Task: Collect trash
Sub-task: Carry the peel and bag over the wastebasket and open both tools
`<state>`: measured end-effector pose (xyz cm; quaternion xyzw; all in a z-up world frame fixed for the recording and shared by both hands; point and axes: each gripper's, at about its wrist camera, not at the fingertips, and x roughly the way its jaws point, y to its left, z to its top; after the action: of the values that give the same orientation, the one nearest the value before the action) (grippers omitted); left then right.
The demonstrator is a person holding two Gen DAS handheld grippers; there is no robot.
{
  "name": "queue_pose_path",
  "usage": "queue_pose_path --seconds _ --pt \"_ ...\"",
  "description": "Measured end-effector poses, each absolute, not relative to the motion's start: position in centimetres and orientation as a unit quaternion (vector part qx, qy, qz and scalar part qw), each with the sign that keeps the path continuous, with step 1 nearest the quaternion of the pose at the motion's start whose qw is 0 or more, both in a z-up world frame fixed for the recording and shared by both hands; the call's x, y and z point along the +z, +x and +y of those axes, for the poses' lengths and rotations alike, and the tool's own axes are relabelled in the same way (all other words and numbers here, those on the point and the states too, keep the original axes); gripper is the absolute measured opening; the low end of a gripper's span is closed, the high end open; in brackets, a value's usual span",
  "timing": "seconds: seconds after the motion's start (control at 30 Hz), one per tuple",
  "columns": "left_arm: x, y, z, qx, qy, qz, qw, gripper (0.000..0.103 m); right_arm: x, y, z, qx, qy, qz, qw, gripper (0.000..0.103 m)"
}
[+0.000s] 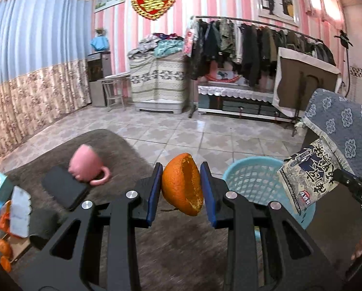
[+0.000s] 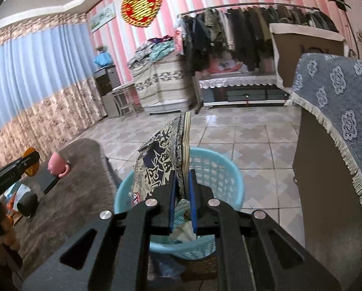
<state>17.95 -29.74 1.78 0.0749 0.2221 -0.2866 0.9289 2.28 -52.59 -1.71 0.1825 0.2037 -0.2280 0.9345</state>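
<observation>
Where the snack wrapper [image 2: 164,160] hangs, basket [image 2: 219,169] contents half hidden, blurred.

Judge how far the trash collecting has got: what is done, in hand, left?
Done: some trash already lies in the blue basket. In hand: left gripper clamps an orange peel; right gripper holds a snack wrapper over the basket. Left: dropping both.

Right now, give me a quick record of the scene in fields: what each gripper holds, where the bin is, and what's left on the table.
left gripper: shut on orange peel
right gripper: shut on snack wrapper, above the basket
blue basket: on the floor beside the table, some trash inside
table: pink mug on its side, black phone
</observation>
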Motion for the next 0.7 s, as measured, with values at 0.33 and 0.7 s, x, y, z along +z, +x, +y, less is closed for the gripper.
queue_pose_path --seconds 0.33,0.7 --pt "-2.2 18.3 -38.9 -0.346 0.113 0.242 0.899 0.032 -4.3 1.8 -56.6 -0.261 0.222 0.205 0.917 0.011" --pt "-6.3 19.9 -45.3 -0.374 0.131 0.271 0.878 0.065 -6.0 1.6 -58.7 -0.278 0.228 0.224 0.906 0.011"
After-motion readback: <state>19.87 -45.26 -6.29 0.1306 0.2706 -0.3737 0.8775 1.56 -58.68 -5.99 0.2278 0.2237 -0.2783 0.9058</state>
